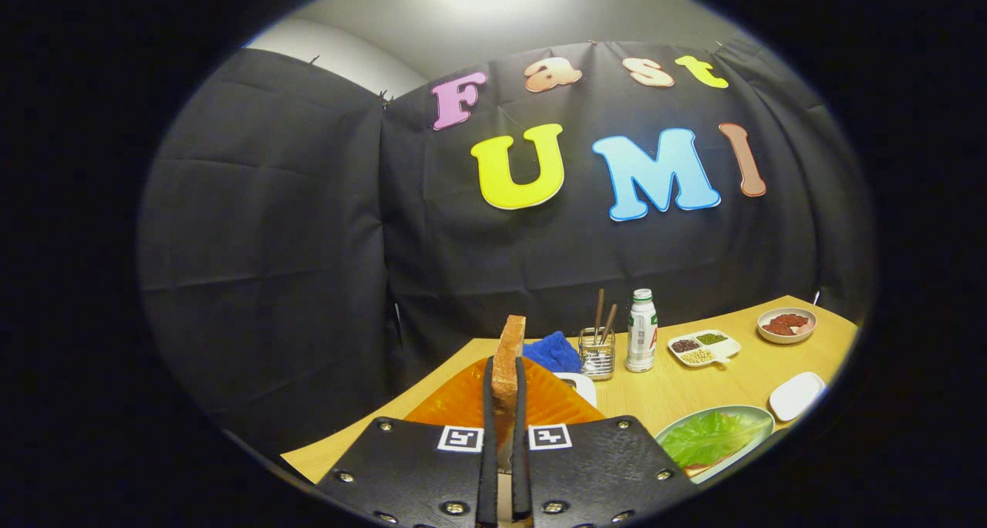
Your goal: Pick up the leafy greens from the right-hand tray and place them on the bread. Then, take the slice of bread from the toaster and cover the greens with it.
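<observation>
My gripper [504,405] is shut on a slice of bread [510,352], which stands on edge between the two fingers and rises above their tips. Right below and behind the slice lies the orange toaster [555,401]. To the right of the fingers a green-rimmed plate [759,418] carries the leafy greens [705,435], spread flat over a slice of bread whose edge peeks out underneath.
On the wooden table [663,393] beyond the fingers are a blue cloth [554,353], a glass with chopsticks [597,351], a white bottle [641,330], a divided dish of beans [703,347], a bowl of red food [786,324] and a white tray [796,395].
</observation>
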A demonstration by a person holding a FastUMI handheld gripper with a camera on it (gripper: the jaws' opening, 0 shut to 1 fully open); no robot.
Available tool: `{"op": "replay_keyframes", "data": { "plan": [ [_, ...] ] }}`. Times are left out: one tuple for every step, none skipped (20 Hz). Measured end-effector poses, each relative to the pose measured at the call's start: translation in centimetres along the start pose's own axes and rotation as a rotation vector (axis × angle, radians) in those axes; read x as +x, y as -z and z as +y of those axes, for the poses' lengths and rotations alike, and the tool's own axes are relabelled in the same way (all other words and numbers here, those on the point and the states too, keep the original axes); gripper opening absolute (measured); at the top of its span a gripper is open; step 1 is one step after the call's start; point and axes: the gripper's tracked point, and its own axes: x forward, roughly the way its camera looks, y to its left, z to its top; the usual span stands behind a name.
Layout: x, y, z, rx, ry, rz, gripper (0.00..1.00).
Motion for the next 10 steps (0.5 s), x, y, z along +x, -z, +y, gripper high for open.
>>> {"op": "replay_keyframes", "data": {
  "plan": [
    [-0.3,-0.7,-0.3,0.005,0.0,-0.014,0.07],
    [-0.5,-1.3,-0.6,0.009,-0.006,-0.025,0.07],
    [-0.8,-1.8,-0.8,0.014,-0.014,-0.035,0.07],
    [-1.1,-2.3,-1.2,0.017,-0.018,-0.04,0.07],
    [-1.6,-2.4,-2.1,0.011,-0.022,-0.046,0.07],
    [-2.1,-2.6,-3.2,0.0,-0.023,-0.057,0.07],
    [-2.6,-2.4,-4.8,-0.003,-0.007,-0.06,0.07],
    [-2.9,-2.0,-6.3,-0.006,0.008,-0.057,0.07],
    [-3.1,-1.5,-7.9,-0.019,0.024,-0.049,0.07],
    [-3.2,-1.2,-9.4,-0.036,0.04,-0.044,0.07]
  ]
}}
